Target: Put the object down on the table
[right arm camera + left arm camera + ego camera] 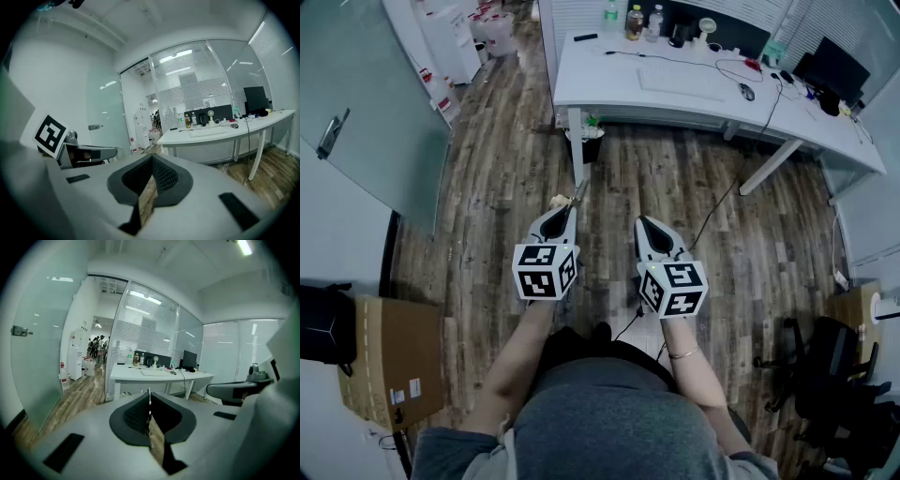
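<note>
My left gripper [572, 208] is held over the wooden floor, shut on a thin object [578, 190] that sticks out past its tips. In the left gripper view, the thin object [149, 401] shows edge-on as a slim pale strip pinched between the dark pads [133, 416]; I cannot tell what it is. Beside it, my right gripper [641, 222] is shut with nothing between its pads [164, 176]. The white table [600, 89] stands well ahead of both grippers, also seen as the white table [126, 375] and the white table [197, 137].
The table carries a keyboard [680, 82], bottles [635, 21], a mouse [746, 91], cables and a monitor [832, 66]. A small bin [589, 142] stands by the table leg. There is a cardboard box [389, 361] at left, a black chair [825, 375] at right and a glass door [356, 103] at far left.
</note>
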Available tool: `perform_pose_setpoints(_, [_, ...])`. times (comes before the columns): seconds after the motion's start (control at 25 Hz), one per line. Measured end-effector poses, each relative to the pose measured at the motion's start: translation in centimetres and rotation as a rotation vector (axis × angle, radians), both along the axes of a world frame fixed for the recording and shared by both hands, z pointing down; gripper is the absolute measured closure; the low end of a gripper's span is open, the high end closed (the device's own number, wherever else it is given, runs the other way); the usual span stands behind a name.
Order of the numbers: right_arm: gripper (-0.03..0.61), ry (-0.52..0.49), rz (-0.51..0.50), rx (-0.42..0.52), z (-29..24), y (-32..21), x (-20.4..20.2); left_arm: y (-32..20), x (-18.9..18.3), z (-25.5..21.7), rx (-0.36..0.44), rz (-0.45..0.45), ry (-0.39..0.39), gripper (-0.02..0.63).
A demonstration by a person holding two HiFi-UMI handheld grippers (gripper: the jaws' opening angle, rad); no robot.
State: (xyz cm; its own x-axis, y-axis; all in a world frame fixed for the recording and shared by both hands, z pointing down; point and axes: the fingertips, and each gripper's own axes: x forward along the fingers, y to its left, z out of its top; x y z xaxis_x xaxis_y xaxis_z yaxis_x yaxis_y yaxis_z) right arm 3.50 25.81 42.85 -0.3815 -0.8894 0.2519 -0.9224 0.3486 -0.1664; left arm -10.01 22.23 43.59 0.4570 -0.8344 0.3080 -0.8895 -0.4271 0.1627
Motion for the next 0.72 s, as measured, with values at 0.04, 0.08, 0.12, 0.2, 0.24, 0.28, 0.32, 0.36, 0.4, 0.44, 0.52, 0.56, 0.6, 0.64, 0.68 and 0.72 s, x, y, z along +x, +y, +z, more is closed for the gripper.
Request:
perform_pose_setpoints(0.04, [0.577, -0.003, 0.002, 0.0, 0.09, -0.01, 0.02, -0.04, 0.0, 0.04, 0.0, 0.001, -0.002, 0.588])
perform_pose_setpoints(0.08, [0.577, -0.005, 0.004, -0.001, 0.17, -0.01, 0.05, -0.07, -0.01, 0.09, 0.0, 0.001, -0.004, 0.588])
perform_pose_setpoints(0.12, [0.577, -0.007, 0.006, -0.002, 0.25, 0.0, 0.08, -0.07, -0.04, 0.16, -0.001, -0.001, -0.005, 0.588])
perform_pose_setpoints(0.2, [0.577, -0.009, 0.007, -0.004, 0.37, 0.03, 0.12, -0.02, -0.14, 0.36, -0.004, -0.007, -0.006, 0.588])
perform_pose_setpoints(0.24, [0.577, -0.011, 0.007, -0.004, 0.4, 0.03, 0.13, -0.01, -0.17, 0.44, -0.005, -0.009, -0.006, 0.588])
perform_pose_setpoints(0.28, [0.577, -0.013, 0.005, -0.002, 0.4, 0.01, 0.13, -0.01, -0.15, 0.5, -0.006, -0.01, -0.006, 0.588])
perform_pose_setpoints(0.32, [0.577, -0.014, 0.002, 0.001, 0.39, 0.02, 0.14, -0.01, -0.07, 0.55, -0.008, -0.009, -0.005, 0.588])
perform_pose_setpoints(0.36, [0.577, -0.015, -0.001, 0.005, 0.39, 0.05, 0.15, 0.0, 0.02, 0.62, -0.01, -0.008, -0.004, 0.588])
perform_pose_setpoints(0.4, [0.576, -0.016, -0.004, 0.009, 0.42, 0.13, 0.15, 0.04, 0.11, 0.72, -0.012, -0.007, -0.002, 0.588])
perform_pose_setpoints(0.44, [0.575, -0.018, -0.009, 0.012, 0.48, 0.24, 0.14, 0.11, 0.2, 0.84, -0.014, -0.008, -0.001, 0.588])
perform_pose_setpoints(0.52, [0.575, -0.024, -0.018, 0.014, 0.58, 0.49, 0.15, 0.32, 0.34, 1.02, -0.017, -0.01, 0.001, 0.588])
perform_pose_setpoints(0.56, [0.575, -0.025, -0.022, 0.016, 0.58, 0.58, 0.15, 0.42, 0.38, 1.04, -0.017, -0.011, 0.0, 0.588])
perform_pose_setpoints(0.6, [0.575, -0.025, -0.025, 0.017, 0.57, 0.63, 0.14, 0.5, 0.41, 1.01, -0.016, -0.011, -0.001, 0.588])
perform_pose_setpoints(0.64, [0.575, -0.024, -0.027, 0.018, 0.54, 0.64, 0.12, 0.52, 0.41, 0.94, -0.014, -0.011, -0.003, 0.588])
perform_pose_setpoints(0.68, [0.575, -0.023, -0.028, 0.02, 0.5, 0.57, 0.09, 0.46, 0.41, 0.85, -0.012, -0.011, -0.006, 0.588])
perform_pose_setpoints(0.72, [0.575, -0.024, -0.027, 0.021, 0.49, 0.44, 0.07, 0.34, 0.39, 0.76, -0.01, -0.01, -0.009, 0.588])
